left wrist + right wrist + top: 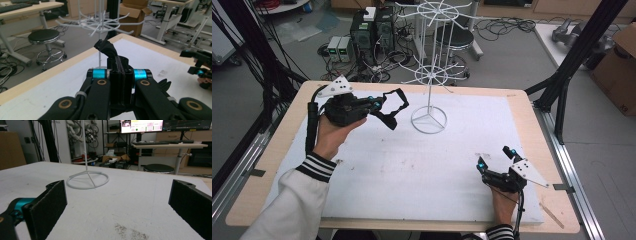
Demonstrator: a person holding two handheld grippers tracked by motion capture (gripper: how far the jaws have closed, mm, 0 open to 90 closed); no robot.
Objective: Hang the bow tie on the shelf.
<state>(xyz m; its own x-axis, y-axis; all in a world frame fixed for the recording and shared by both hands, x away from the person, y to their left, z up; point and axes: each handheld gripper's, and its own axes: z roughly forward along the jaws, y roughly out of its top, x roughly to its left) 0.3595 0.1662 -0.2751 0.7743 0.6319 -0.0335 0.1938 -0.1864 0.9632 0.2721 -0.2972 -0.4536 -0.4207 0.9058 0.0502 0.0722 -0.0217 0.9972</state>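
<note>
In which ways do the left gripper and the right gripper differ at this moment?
The left gripper is shut on a black strap; the right gripper is open with nothing between its jaws. The left gripper is held above the white mat, near the white wire stand; the right gripper sits low at the mat's near right corner. Both have black jaws and a grey plate.

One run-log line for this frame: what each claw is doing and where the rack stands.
left claw: shut on black strap loop, raised | right claw: open, empty, low over white board | white wire rack: upright
</note>
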